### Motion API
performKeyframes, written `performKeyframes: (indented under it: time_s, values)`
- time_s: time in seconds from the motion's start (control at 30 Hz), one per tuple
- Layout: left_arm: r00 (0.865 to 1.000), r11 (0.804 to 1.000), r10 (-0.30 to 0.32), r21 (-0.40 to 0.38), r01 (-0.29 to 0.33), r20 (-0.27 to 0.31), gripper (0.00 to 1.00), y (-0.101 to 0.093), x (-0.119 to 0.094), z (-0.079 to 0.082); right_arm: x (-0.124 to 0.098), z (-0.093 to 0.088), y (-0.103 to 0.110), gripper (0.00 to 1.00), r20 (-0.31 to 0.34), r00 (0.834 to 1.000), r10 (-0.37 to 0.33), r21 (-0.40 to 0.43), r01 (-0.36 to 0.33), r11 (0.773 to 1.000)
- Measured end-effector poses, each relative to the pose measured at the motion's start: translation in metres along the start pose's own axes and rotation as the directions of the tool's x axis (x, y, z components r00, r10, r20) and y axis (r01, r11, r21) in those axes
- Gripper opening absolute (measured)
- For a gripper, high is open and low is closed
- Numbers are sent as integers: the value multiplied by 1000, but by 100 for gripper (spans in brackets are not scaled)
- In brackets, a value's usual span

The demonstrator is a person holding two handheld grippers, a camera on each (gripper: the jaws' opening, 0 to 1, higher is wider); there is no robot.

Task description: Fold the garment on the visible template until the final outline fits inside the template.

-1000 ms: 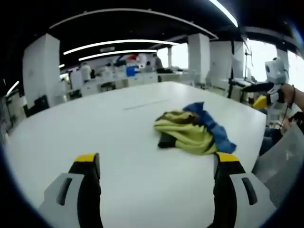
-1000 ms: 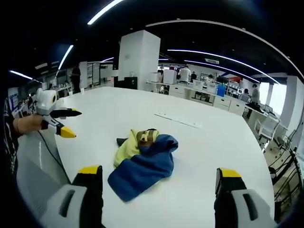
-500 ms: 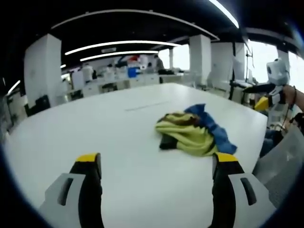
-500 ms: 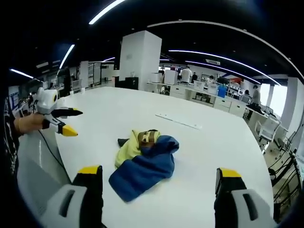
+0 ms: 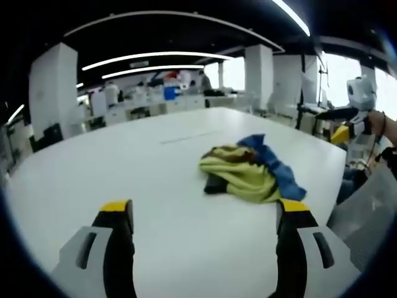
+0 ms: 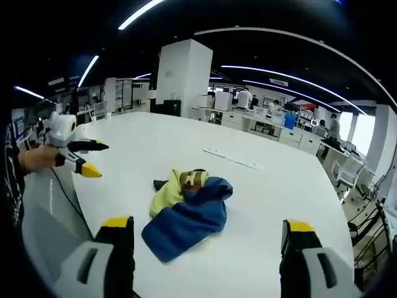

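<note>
A crumpled yellow-green and blue fabric garment (image 5: pixel 251 174) (image 6: pixel 186 208) lies bunched near the middle of a broad, rounded white tabletop (image 5: pixel 155 186) (image 6: pixel 273 186), touched by neither tool. The left tongs (image 5: pixel 205 217) (image 6: pixel 87 158) and right tongs (image 6: pixel 208 239) (image 5: pixel 338 124) are held above the tabletop's edge, both with jaws spread apart and gripping nothing. Beyond stands an open-plan office with white square pillars (image 6: pixel 180 77) (image 5: pixel 53 90), ceiling light strips (image 5: pixel 155 57) and distant desks (image 6: pixel 260 121).

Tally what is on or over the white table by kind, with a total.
Crumpled garment (yellow-green, blue): 1
Hand-held gripper: 2, the left hand-held gripper and the right hand-held gripper, both open
Total: 3
</note>
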State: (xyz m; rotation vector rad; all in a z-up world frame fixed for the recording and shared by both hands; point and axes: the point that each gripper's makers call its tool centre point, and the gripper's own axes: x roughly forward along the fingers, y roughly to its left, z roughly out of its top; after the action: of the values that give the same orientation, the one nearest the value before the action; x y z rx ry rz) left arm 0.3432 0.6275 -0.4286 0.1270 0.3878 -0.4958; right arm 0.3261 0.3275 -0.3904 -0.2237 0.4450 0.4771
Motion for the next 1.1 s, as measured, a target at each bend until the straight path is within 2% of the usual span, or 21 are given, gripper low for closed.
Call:
performKeyframes:
  time_s: [0.33, 0.47, 0.57, 0.67, 0.77, 0.87, 0.97, 1.1]
  values:
    - [1000, 1000, -9, 14, 9, -15, 93, -2, 1, -4, 0, 3, 2, 99, 7, 1000, 19, 0, -19, 1000]
    - [1000, 1000, 3, 13, -3, 8, 92, 1, -1, 0, 3, 3, 5, 99, 4, 999, 42, -3, -42, 999]
    - [998, 999, 30, 44, -32, 47, 90, 7, -4, 7, 4, 5, 9, 99, 7, 998, 59, -5, -59, 998]
    - [998, 998, 33, 55, -36, 46, 88, 7, -5, 7, 2, 9, 10, 99, 15, 997, 77, -15, -77, 997]
    - [998, 1000, 17, 25, -19, 61, 88, 4, -6, 9, 1, 11, 10, 99, 19, 995, 96, -26, -95, 995]
    - [999, 1000, 12, 19, -13, 46, 86, 5, -4, 10, 0, 15, 6, 98, 50, 993, 105, -22, -104, 994]
    - [998, 999, 22, 36, -24, 56, 84, 7, -6, 22, 1, 19, 5, 97, 80, 989, 124, -31, -122, 992]
    - [997, 998, 15, 56, -20, 79, 81, 11, 0, 39, 8, 17, 0, 91, 75, 989, 126, -43, -124, 991]
